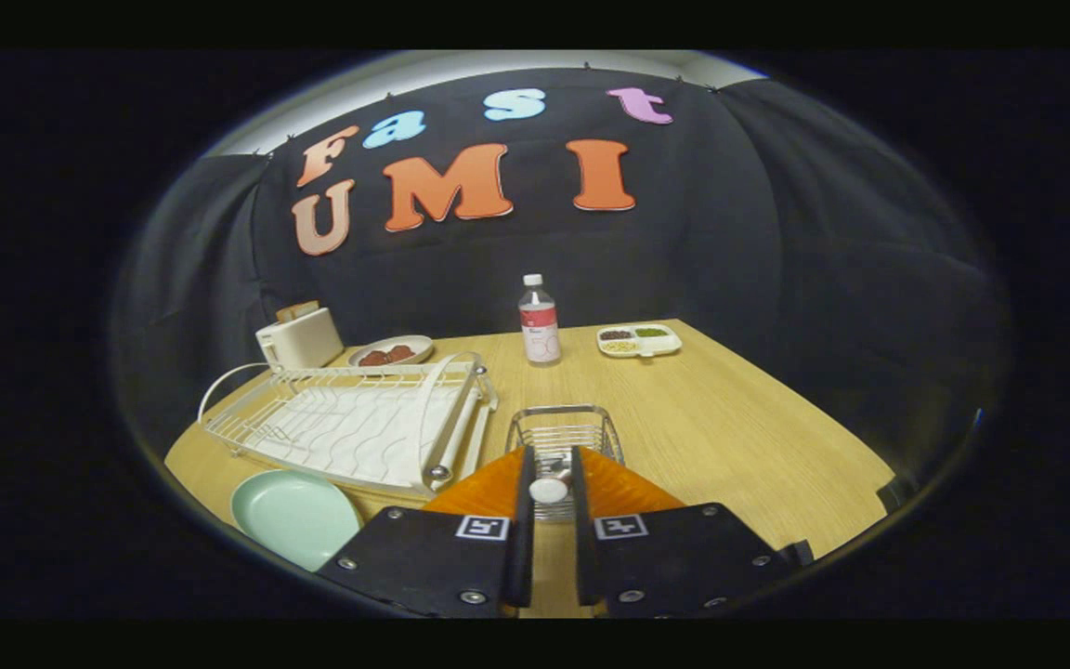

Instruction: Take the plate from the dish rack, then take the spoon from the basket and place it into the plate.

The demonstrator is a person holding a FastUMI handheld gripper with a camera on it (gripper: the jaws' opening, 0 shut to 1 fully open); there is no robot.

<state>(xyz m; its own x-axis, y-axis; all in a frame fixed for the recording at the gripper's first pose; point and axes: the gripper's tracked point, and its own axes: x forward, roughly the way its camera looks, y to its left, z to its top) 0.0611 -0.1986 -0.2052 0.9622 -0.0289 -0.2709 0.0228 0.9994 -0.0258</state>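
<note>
Jaws (550, 483) stand narrow w/ a small white rounded end, prob. the spoon (549, 490), between the tips, right at the near rim of the wire basket (561, 435); can't tell if both fingers actually press on it. Plate (293, 514) is already out of the dish rack (349, 423), lying flat on the tabletop (730, 437) at approx 9 o'clock from the jaws, just beside the rack's near corner. Risks, as I judge them: a thin grip on a rounded end could let the spoon pivot or slip on lifting, it could snag the basket wires and drag the light basket, and a swing toward the plate could clip the rack corner.
</note>
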